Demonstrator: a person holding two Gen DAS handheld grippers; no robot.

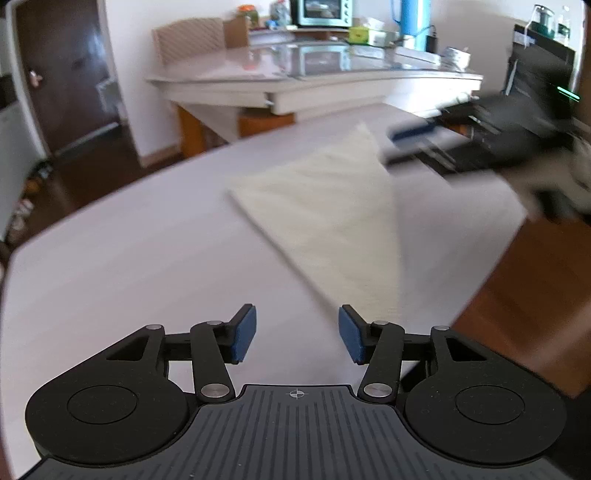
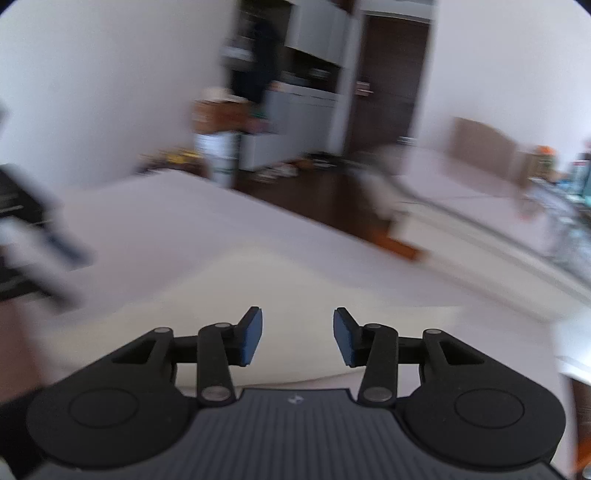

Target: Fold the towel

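A cream towel [image 1: 325, 221] lies flat on the white table [image 1: 129, 266], its near corner just right of my left gripper [image 1: 297, 332]. That gripper is open above the bare tabletop, with nothing between its blue pads. My right gripper [image 2: 297, 334] is open too and hovers over the towel [image 2: 258, 288], pads empty. In the left wrist view the right gripper [image 1: 402, 146] appears as a dark blur past the towel's far right corner. In the right wrist view the left gripper [image 2: 62, 254] is a blur at the left edge.
The table's right edge [image 1: 491, 273] drops to a wooden floor [image 1: 535, 314]. Behind stands a glass-topped table [image 1: 314, 70] with a small oven [image 1: 321, 13] and a blue jug [image 1: 412, 18]. A dark door [image 1: 70, 74] is at the far left.
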